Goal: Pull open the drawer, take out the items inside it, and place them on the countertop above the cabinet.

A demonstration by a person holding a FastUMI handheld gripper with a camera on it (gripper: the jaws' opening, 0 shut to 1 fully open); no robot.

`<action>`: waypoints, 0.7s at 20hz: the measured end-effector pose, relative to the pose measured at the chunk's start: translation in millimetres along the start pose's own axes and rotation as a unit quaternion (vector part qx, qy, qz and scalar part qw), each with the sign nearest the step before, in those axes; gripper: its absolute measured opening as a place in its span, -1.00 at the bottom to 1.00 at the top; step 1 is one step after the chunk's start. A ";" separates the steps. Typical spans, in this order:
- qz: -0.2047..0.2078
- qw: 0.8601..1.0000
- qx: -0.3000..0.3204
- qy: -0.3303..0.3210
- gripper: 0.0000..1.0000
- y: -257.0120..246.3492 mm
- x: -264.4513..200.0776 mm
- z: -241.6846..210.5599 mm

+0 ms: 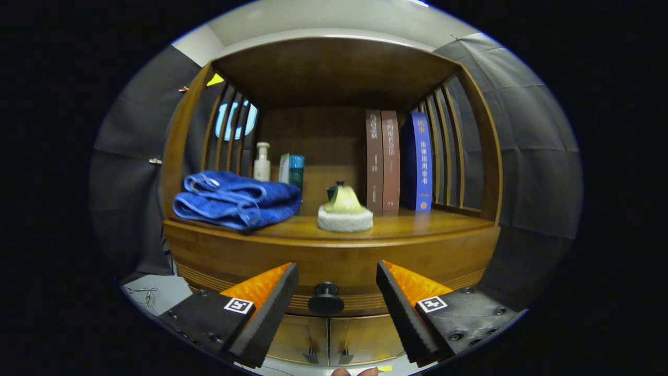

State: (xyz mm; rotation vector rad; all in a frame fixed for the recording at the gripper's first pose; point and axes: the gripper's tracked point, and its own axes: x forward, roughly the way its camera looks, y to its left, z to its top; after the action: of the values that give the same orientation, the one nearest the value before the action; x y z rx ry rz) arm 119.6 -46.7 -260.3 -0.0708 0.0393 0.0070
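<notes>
A wooden cabinet faces me with its drawer front (334,261) closed under the countertop (396,225). A round dark knob (325,298) sticks out of the drawer front. My gripper (337,279) is open, its two fingers spread to either side of the knob and a little short of it, touching nothing. The drawer's inside is hidden.
On the countertop lie a folded blue towel (237,199) at the left, a yellow brush on a white pad (345,211) in the middle, bottles (262,163) at the back and upright books (397,162) at the right. Two small cabinet doors (327,339) sit below the drawer.
</notes>
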 end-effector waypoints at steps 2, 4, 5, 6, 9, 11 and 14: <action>0.005 1.000 -0.013 -0.007 0.97 -5.1 -26.1 43.4; 0.005 1.000 -0.017 -0.012 0.96 -13.5 -51.6 85.7; 0.007 1.000 -0.009 -0.014 0.97 -15.7 -63.7 104.4; 0.010 1.000 0.001 -0.015 0.97 -16.4 -74.5 122.8; 0.018 1.000 0.011 -0.022 0.96 -26.6 -101.7 170.1; 0.021 0.999 0.007 -0.024 0.96 -34.5 -115.4 192.3; 0.020 1.000 0.005 -0.010 0.96 -53.9 -128.1 209.8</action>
State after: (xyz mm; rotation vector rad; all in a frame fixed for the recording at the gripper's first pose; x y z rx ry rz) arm 0.2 -86.3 -42.3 -0.0609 0.0208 0.0485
